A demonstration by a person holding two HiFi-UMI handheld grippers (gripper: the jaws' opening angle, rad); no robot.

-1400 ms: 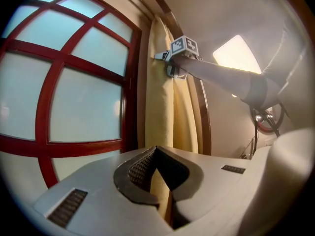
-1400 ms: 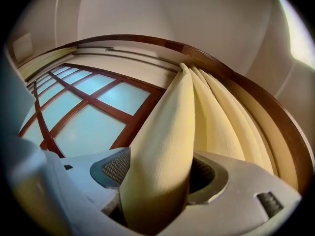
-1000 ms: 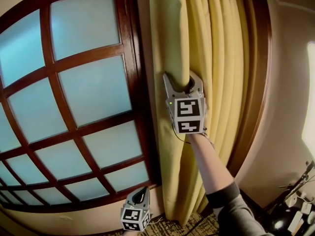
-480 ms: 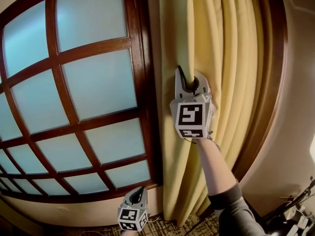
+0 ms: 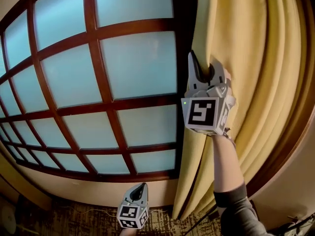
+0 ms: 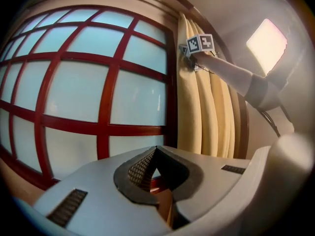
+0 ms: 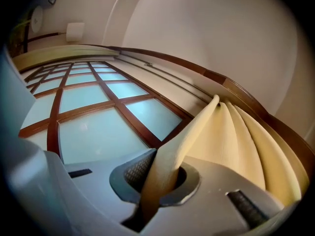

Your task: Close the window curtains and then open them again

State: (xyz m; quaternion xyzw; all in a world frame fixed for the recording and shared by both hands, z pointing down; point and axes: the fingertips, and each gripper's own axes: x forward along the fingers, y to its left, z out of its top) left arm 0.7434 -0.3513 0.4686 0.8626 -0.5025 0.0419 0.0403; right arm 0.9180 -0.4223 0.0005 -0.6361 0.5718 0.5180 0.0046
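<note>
Head view. At 6 o'clock the left gripper (image 5: pixel 142 187) is hanging low over patterned carpet (image 5: pixel 83 219). It is pointing toward the window with its marker cube (image 5: pixel 132 217) facing the camera. In the left gripper view its jaws are pressing together at the tips, with nothing lying between the ribbed pads (image 6: pixel 140 168).

From 5 o'clock a bare forearm (image 5: pixel 227 163) in a grey sleeve (image 5: pixel 238 208) is reaching up toward 2 o'clock, where it is carrying the right gripper (image 5: pixel 203 69). That gripper is pointing upward and is clenching a fold of the yellow curtain (image 5: pixel 256 82). In the right gripper view the fold is running up between the two pads, which are pinching it tight. The rest of the cloth is fanning out in pleats toward 2 o'clock.

The curtain is hanging bunched along the window's right side, filling the picture from 1 to 5 o'clock. The pinched fold is forming its left edge, just beside the dark wooden frame (image 5: pixel 181 82). Behind the cloth, a second dark frame member (image 5: pixel 290 132) is curving down at 4 o'clock.

The window (image 5: pixel 133 68) is spreading from 8 to 12 o'clock, wholly uncovered. Red-brown bars (image 5: pixel 106 107) are dividing its frosted blue-white panes into a grid. Below the sill, a pale strip of wall (image 5: pixel 88 193) is meeting the carpet.
</note>
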